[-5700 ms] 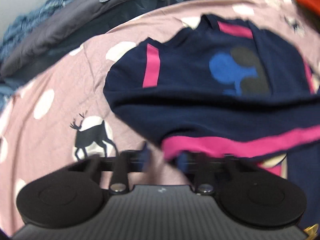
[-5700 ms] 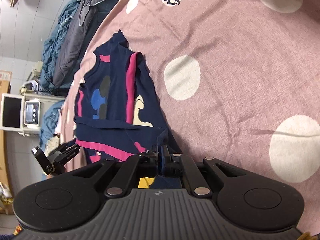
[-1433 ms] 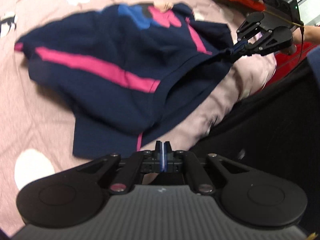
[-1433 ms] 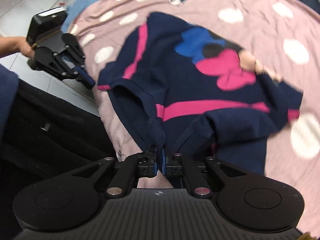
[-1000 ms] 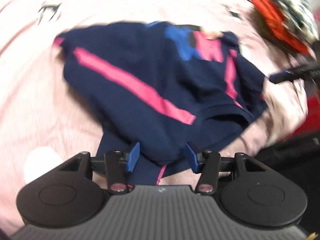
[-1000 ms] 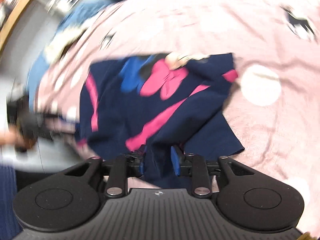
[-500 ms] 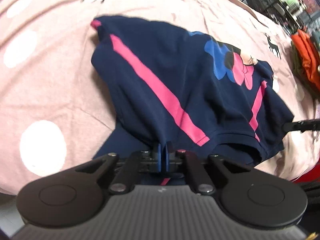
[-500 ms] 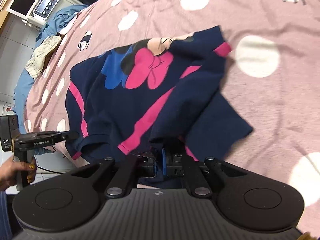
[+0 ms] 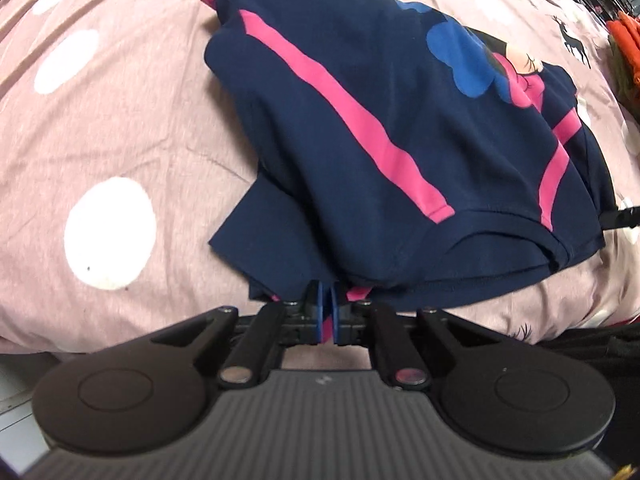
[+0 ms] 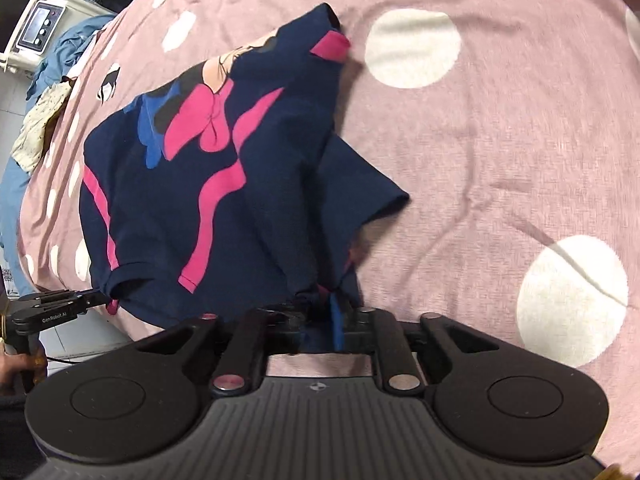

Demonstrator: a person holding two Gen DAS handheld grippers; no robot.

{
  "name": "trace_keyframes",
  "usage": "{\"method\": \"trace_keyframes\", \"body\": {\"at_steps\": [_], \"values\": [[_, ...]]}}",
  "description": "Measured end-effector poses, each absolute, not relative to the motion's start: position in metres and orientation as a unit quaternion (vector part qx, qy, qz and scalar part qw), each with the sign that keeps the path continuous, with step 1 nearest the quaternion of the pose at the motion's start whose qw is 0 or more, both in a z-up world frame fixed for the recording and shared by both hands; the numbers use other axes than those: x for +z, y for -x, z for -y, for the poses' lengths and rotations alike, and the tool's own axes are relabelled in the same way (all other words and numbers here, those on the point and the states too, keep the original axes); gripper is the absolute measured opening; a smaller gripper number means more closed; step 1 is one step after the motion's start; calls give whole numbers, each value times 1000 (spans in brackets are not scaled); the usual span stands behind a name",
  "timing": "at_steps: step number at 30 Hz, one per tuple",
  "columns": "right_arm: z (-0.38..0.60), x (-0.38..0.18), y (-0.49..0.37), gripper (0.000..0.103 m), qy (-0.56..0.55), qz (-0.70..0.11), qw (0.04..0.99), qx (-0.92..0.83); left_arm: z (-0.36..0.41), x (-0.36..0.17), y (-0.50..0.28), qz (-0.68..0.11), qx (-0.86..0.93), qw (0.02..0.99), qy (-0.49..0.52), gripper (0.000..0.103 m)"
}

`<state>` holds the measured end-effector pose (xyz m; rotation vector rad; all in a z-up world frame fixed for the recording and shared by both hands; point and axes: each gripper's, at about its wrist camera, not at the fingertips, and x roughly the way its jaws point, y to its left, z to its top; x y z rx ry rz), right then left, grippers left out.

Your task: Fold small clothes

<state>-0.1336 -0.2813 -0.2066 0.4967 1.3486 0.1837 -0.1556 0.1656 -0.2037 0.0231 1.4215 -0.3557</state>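
A navy shirt [image 9: 360,120] with pink stripes and a cartoon print lies half folded on the pink spotted bedsheet [image 9: 100,120]. My left gripper [image 9: 326,312] is shut on a pinch of the shirt's near edge, with pink and navy cloth showing between its blue pads. In the right wrist view the same shirt [image 10: 200,200] spreads leftward. The right gripper [image 10: 316,316] has its jaws opening; bunched cloth lies between them and covers the left finger. The left gripper [image 10: 60,304] shows at the shirt's far hem corner. The right gripper's tip [image 9: 624,216] shows at the picture's right edge.
The bed's edge runs just below both grippers. A hand [image 10: 16,364] holds the left gripper. Beyond the bed are a white monitor [image 10: 36,28], blue clothes [image 10: 60,56] and a cream cloth [image 10: 36,128]. Orange clothes [image 9: 624,36] lie at the far right.
A second ago both grippers stood open around the cloth, then shut on it. Since then the right jaws have parted and the right gripper has sunk closer to the shirt.
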Motion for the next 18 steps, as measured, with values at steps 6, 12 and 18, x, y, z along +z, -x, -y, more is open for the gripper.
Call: {"method": "trace_keyframes", "body": {"at_steps": [6,12,18], "values": [[311,-169,126,69,-212,-567,789,107,-130,-147,161,-583,-193,779,-128,66],[337,-169,98,69,-242,-535,799,127,-61,-122,155,-501,-270,799,-194,84],[335,-185,97,70,-255,-531,797,132,5,-128,154,-493,-359,774,-172,77]]}}
